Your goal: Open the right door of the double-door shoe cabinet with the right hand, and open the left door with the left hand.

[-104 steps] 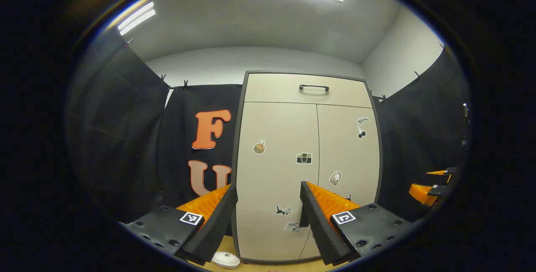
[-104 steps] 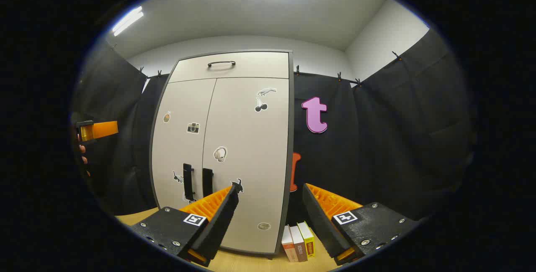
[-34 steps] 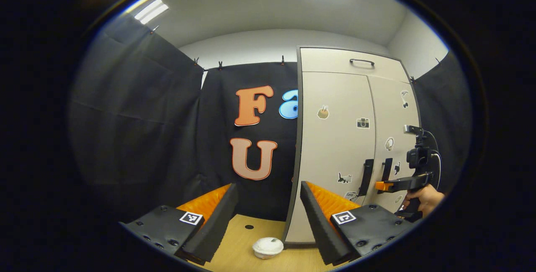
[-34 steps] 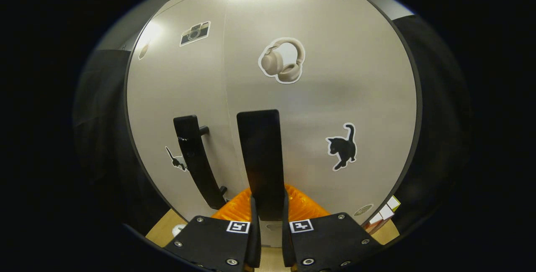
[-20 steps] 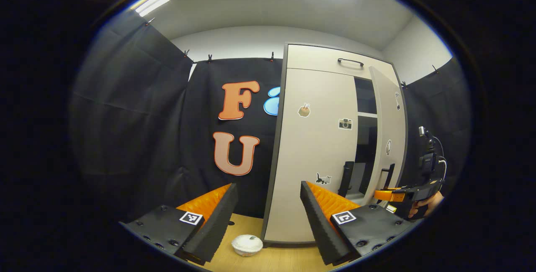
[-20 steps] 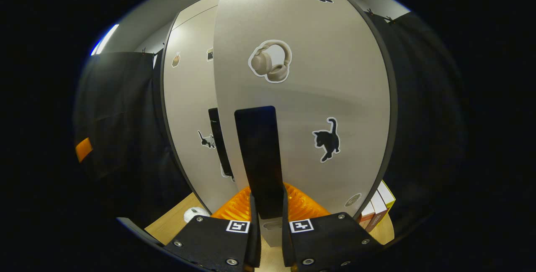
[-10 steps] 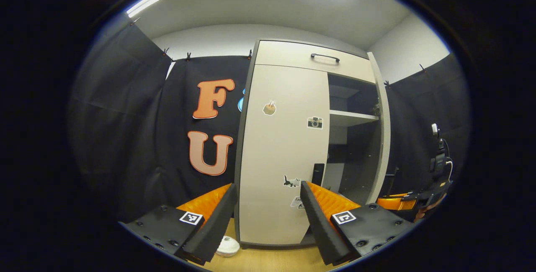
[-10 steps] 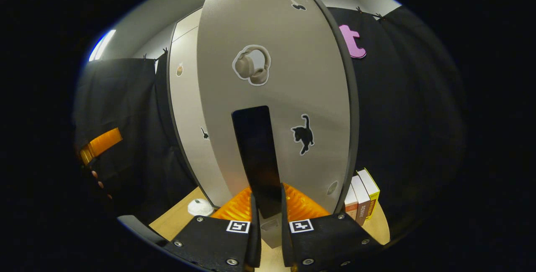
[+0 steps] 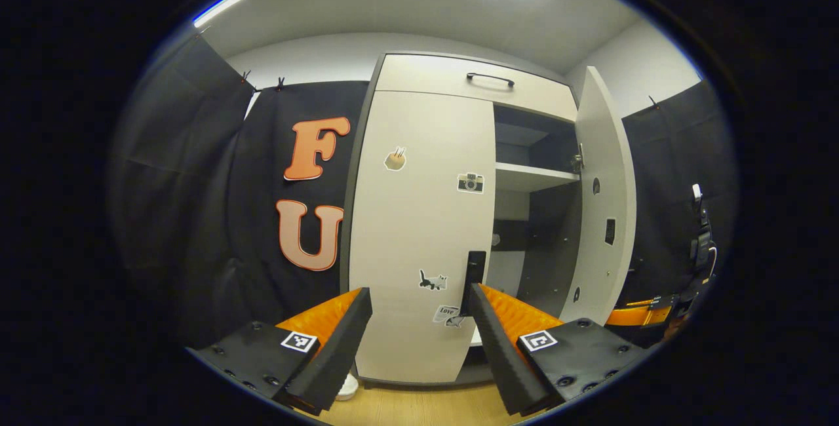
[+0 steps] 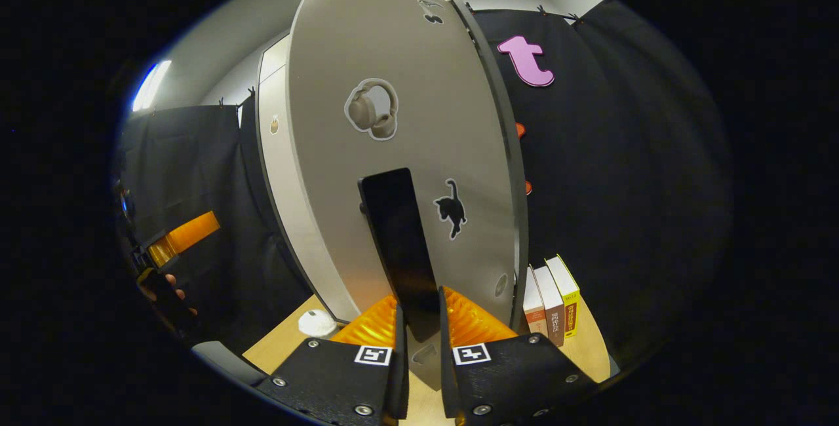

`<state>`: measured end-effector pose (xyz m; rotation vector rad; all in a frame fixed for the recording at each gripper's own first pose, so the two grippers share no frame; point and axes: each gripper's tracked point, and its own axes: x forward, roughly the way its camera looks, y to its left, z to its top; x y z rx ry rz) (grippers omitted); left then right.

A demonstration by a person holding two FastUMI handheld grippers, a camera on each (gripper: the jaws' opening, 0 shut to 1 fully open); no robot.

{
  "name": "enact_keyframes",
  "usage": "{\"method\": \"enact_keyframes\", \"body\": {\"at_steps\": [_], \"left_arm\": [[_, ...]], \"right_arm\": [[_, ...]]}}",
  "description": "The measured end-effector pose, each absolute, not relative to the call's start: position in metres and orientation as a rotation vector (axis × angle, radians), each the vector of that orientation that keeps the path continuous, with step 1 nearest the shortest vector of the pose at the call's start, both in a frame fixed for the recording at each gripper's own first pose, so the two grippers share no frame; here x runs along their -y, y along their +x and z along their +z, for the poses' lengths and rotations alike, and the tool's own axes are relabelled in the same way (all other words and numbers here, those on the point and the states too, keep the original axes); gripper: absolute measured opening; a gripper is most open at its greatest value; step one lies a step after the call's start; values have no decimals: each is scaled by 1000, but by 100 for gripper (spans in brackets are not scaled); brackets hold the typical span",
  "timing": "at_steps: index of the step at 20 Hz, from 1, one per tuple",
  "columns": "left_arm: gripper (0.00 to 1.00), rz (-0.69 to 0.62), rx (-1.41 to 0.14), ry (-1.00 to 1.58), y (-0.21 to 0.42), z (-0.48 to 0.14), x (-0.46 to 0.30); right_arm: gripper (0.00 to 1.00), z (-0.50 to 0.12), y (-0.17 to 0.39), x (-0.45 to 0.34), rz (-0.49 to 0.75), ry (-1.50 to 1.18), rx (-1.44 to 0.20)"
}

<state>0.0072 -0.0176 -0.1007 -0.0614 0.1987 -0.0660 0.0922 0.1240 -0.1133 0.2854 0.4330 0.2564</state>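
— Where does the shoe cabinet (image 9: 419, 229) stand right now?

— Against the black cloth wall, on the wooden floor (image 9: 419, 407). The right door (image 10: 400, 151) is swung wide; in the left gripper view its inner face (image 9: 603, 216) shows, and a shelf (image 9: 531, 177) inside the dark compartment. The left door (image 9: 419, 216) is flush and closed.

— And the right gripper?

— The right gripper (image 10: 419, 321) is clenched on the right door's black handle (image 10: 400, 249); both fingers press the bar's lower end from either side. From the left gripper view I catch it at the far right (image 9: 645, 314), beside the open door.

— The left one?

— The left gripper (image 9: 419, 321) is spread wide, holding nothing, in front of the left door. That door's handle (image 9: 473, 272) sits just above its right finger (image 9: 498, 334); I can't tell whether they touch. In the right gripper view it is well off to the left (image 10: 180, 239), with a hand (image 10: 167, 288) beneath it.

— Any writing to read?

— One sticker (image 9: 448, 312) low on the left door reads "Love", I think. The others are pictures: a camera (image 9: 470, 182), a cat (image 9: 432, 280), headphones (image 10: 371, 110) and a black cat (image 10: 451, 208) on the right door. Three books (image 10: 552, 301) stand by the cabinet's right side; their spines are too small to read. A small white round object (image 10: 316, 322) lies on the floor at the left corner.
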Motion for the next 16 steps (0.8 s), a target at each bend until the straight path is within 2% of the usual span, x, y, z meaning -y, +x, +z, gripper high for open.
{"method": "enact_keyframes", "body": {"at_steps": [5,9,12,16], "left_arm": [[96,-84,-209,-67,18,-108,30],[96,-102,-224,-63,29,-115,45],[96,-119,-237,-66,39,-121,57],[96,-129,-261,-51,54,-131,72]], "right_arm": [[20,-109,90,-107,243,322,-409],[19,-105,84,-88,184,328,-378],[14,-104,82,-60,124,261,-356],[12,-106,83,-50,87,210,-343]]}}
